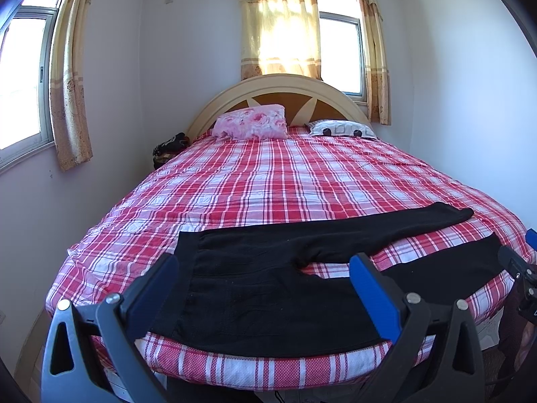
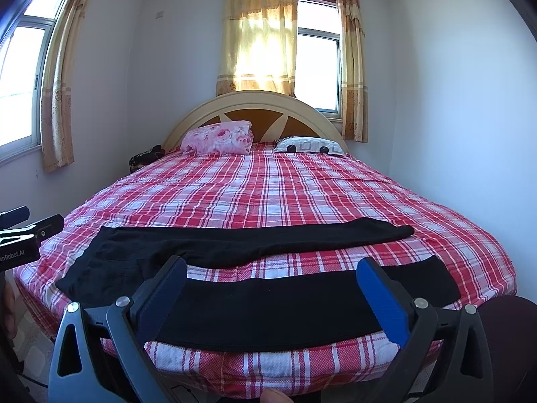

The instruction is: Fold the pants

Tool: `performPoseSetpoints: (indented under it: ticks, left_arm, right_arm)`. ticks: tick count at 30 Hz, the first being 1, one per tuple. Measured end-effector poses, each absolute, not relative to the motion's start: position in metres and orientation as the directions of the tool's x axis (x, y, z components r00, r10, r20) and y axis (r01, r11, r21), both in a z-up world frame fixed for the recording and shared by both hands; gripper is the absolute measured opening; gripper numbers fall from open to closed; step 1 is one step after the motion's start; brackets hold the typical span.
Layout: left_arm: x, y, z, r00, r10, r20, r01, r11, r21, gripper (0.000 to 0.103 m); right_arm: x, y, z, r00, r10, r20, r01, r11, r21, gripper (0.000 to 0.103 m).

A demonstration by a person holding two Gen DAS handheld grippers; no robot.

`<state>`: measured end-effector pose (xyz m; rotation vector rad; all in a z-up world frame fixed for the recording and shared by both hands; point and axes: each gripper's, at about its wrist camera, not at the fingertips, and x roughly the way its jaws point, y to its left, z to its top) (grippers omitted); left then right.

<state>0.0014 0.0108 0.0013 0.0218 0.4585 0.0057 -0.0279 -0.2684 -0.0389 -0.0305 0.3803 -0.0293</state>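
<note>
The pants [image 1: 268,288] lie flat across the foot of the bed [image 1: 268,181], black on the red plaid sheet, unfolded. The waist sits toward the bed's left side and the two legs run out toward its right side, splayed apart with a wedge of sheet showing between them. The near leg runs along the foot edge, just short of the drop; the far leg angles deeper onto the bed, its cuff well inside the right edge. Spread like this, every hem is exposed and easy to reach from the foot of the bed, which probably explains the layout.

The left tool [image 1: 265,278] hovers off the foot edge above the waist and seat, fingers spread wide, holding nothing. The right tool [image 2: 275,285] hovers over the near leg, likewise spread wide and empty. Each tool's casing shows at the margin of the other's view, so the two are side by side.

A likely first fold is one leg over the other; bringing the near leg onto the far one moves cloth away from the edge rather than toward it. Beyond the pants the bed is bare plaid up to two pillows [image 1: 251,122] at the headboard, leaving ample room to work.
</note>
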Motion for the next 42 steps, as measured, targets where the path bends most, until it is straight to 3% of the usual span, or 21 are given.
performPoseSetpoints:
  ticks: [42]
  left_arm:
    - [0.002,0.012,-0.012,0.887,0.011,-0.461,-0.004,1.0,0.017,0.103]
  right_arm:
    - [-0.026,-0.266,-0.043,0.922,-0.033,-0.387,0.017,0.999,-0.043,0.102]
